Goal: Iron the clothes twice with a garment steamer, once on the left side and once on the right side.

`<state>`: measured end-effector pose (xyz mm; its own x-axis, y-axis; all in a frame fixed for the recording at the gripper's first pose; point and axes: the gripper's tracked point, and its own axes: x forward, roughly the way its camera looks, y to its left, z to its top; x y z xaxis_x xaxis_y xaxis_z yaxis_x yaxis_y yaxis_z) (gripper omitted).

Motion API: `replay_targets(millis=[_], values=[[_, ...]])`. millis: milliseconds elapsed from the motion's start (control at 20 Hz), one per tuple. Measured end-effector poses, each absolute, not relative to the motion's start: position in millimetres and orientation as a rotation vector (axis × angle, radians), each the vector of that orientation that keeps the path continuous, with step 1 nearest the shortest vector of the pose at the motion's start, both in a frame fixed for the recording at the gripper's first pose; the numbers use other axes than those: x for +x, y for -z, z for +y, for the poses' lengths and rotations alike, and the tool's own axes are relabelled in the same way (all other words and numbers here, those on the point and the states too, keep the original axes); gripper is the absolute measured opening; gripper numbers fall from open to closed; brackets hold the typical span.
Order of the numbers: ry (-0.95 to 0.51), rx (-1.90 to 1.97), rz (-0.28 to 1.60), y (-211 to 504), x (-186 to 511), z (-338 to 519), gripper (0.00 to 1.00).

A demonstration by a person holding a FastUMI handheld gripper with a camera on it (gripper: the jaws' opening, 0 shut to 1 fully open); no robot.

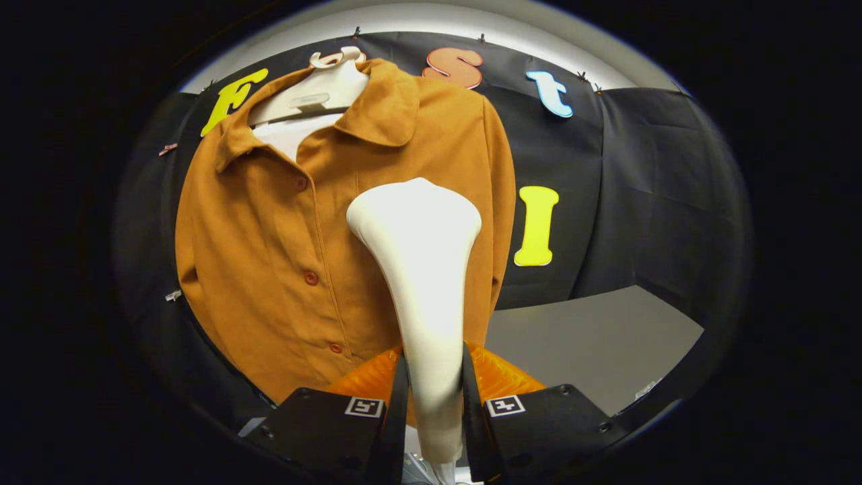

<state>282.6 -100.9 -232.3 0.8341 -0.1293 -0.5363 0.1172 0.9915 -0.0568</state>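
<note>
While the hand-held gripper (434,397) clamps the garment steamer (421,269) by its handle against the shirt (269,256), lingering could probably scorch or wet the fabric.

We see the gripper (434,397) with both fingers (397,404) pressed on the handle of a white garment steamer (421,269), its head up against the right front of a brown buttoned shirt (269,256) on a pale hanger (316,91).
</note>
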Motion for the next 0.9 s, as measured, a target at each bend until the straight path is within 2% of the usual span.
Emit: replay_targets(millis=[900], values=[[0.133, 0.04, 0.849, 345, 247, -107, 0.41]])
